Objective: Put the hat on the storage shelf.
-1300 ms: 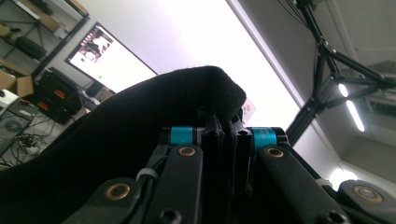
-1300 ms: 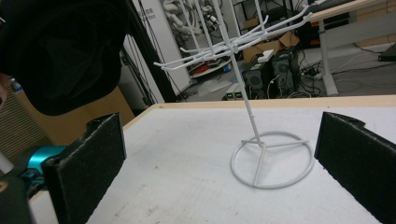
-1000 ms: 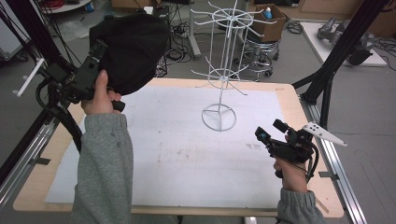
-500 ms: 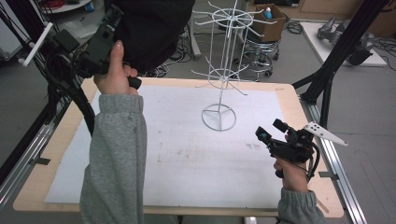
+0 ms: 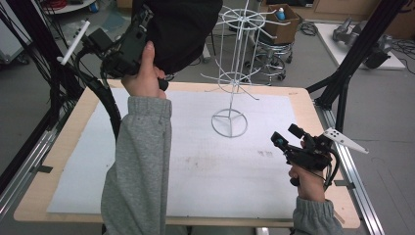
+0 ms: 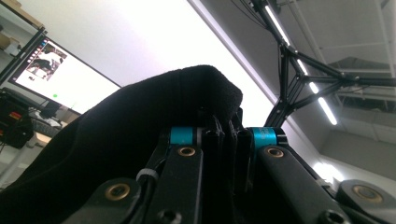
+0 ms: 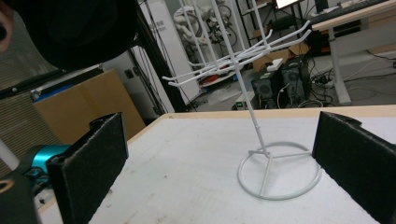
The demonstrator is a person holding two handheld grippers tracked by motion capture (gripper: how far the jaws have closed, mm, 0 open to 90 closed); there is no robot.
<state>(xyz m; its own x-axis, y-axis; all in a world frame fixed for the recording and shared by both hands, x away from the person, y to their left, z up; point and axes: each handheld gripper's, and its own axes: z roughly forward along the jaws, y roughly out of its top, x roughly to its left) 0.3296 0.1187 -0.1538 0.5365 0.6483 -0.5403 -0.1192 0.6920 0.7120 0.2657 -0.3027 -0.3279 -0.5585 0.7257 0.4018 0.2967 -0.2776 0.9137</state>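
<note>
No brand, label or legible writing appears on any object; the lit monitor at the left of the left gripper view is too small to read.

Far left, high view: your left gripper is raised above the table's far left corner, its cable looping down beside your grey sleeve. Its jaws are pressed together on a fold of the black cloth; in the left gripper view the cloth bulges up between and over the two jaws, hiding most of what lies ahead. The cloth hangs clear of the table, just left of the white wire rack.

Centre: the rack stands upright on its ring base on the white mat, which covers the wooden table. Its arms are bare. In the right gripper view the rack stands between the jaws farther off, with the cloth at upper left.

Right: your right gripper rests low near the table's right edge, jaws spread wide with nothing between the pads, pointing toward the rack.
</note>
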